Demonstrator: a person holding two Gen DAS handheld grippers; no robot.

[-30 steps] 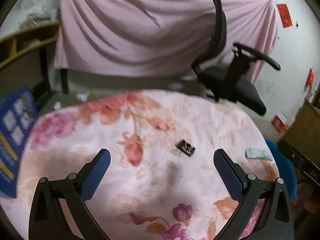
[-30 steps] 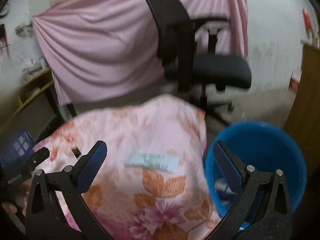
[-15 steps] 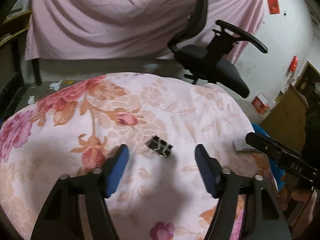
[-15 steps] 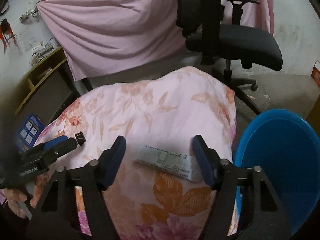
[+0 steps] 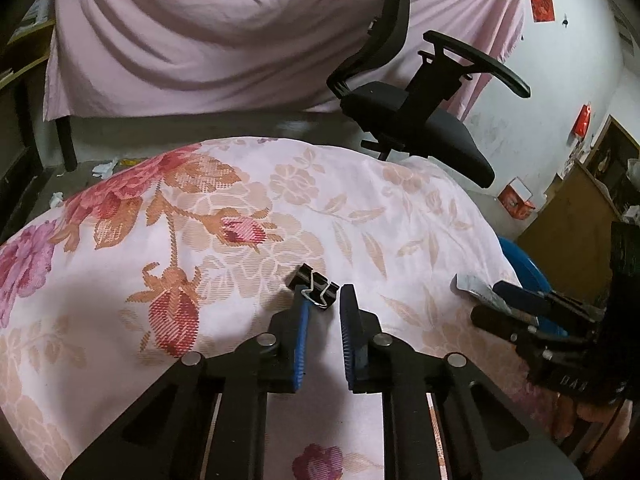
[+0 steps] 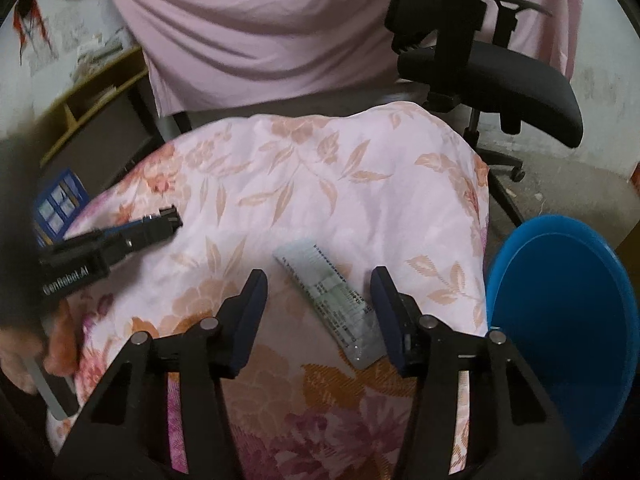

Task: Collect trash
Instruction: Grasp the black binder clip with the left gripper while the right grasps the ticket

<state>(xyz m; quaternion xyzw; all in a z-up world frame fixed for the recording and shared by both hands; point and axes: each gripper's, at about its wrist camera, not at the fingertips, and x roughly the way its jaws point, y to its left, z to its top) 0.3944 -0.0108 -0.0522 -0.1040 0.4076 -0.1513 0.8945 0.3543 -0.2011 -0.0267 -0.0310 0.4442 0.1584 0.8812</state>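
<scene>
Left tool (image 5: 323, 294) narrowly parted at the binder clip (image 5: 313, 286); right tool (image 6: 319, 282) spread astride the wrapper (image 6: 330, 301).

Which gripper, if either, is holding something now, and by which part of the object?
Neither clearly. The left gripper fingers flank the binder clip's wire handles, gap visible. The right gripper straddles the paper slip, open.
</scene>
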